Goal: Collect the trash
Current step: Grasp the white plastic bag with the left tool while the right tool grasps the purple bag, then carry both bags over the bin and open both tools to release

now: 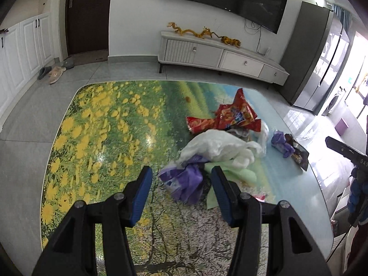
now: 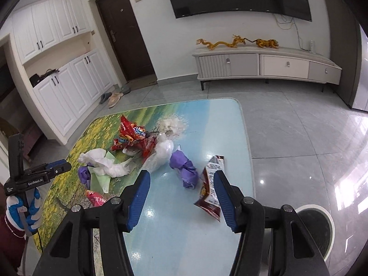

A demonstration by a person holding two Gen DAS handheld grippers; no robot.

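Crumpled wrappers [image 2: 134,138], white tissue [image 1: 218,147] and purple bags [image 2: 185,170] strewn across the tabletop [image 2: 184,230].

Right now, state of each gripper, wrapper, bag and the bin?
left gripper: open, empty
right gripper: open, empty
red snack bags: crumpled, on the table
white plastic bag: crumpled
purple wrapper: twisted, lying apart
dark snack packet: torn open, flat
bin: open-topped, beside the table

Glossy printed tabletop [image 1: 103,138]; shiny foil wrappers [image 1: 230,117]; crumpled tissue [image 1: 218,147].

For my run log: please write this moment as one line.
stage: approach | left gripper: open, over crumpled purple plastic bag | right gripper: open, empty | round white-rimmed bin: beside table
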